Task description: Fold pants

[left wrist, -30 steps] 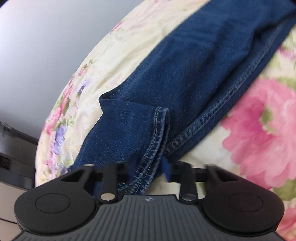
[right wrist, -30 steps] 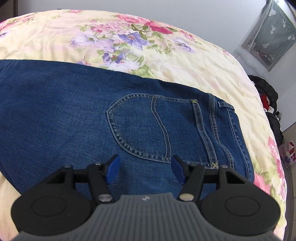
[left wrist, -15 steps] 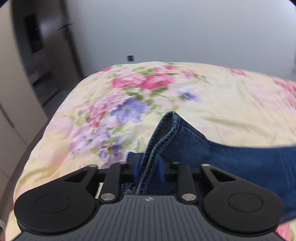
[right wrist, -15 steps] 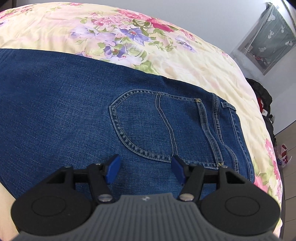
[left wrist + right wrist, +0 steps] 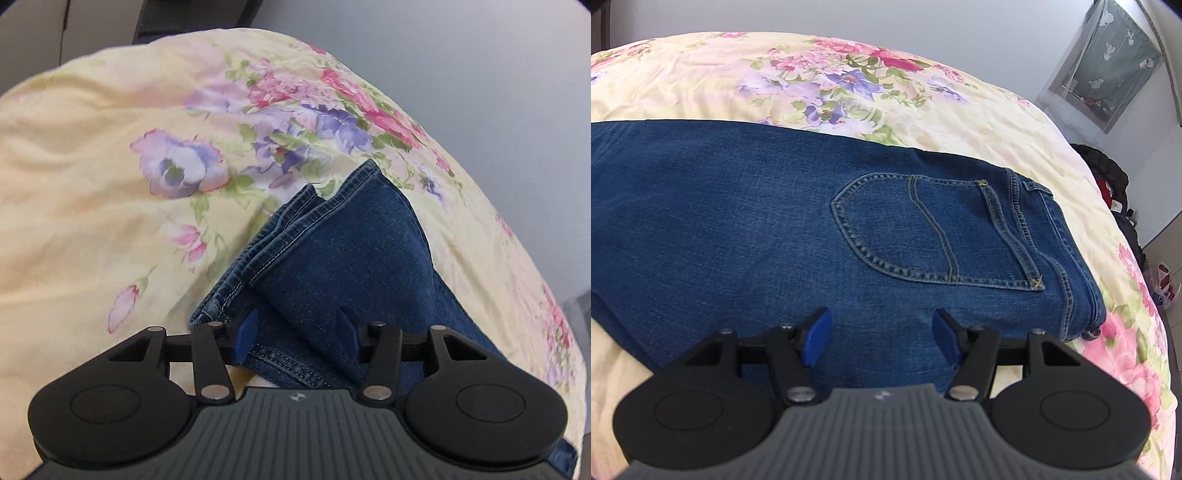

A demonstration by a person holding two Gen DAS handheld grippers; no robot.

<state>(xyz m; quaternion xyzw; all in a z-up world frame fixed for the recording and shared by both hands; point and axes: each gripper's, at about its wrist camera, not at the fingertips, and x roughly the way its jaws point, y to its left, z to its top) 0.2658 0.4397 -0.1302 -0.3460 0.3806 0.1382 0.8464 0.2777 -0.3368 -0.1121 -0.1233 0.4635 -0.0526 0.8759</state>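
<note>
Dark blue jeans lie on a flowered bed cover (image 5: 92, 184). In the left wrist view the leg ends (image 5: 343, 236) rest folded on the cover, hems stacked. My left gripper (image 5: 297, 336) hangs over them and its jaws are opening. Denim still lies between the blue pads (image 5: 246, 338), which no longer pinch it. In the right wrist view the seat of the jeans (image 5: 738, 221) is spread flat with the back pocket (image 5: 923, 236) facing up. My right gripper (image 5: 881, 336) stands open just above the denim, with nothing gripped.
The flowered cover (image 5: 849, 74) spreads beyond the jeans on every side. Dark clothing or a bag (image 5: 1108, 177) sits past the bed's right edge, below a curtained window (image 5: 1108, 66). Dark furniture (image 5: 184, 14) stands behind the bed in the left wrist view.
My left gripper has rolled and travelled along the bed with the hem, and its jaws have widened off it. My right gripper has drifted slightly left over the seat, still open.
</note>
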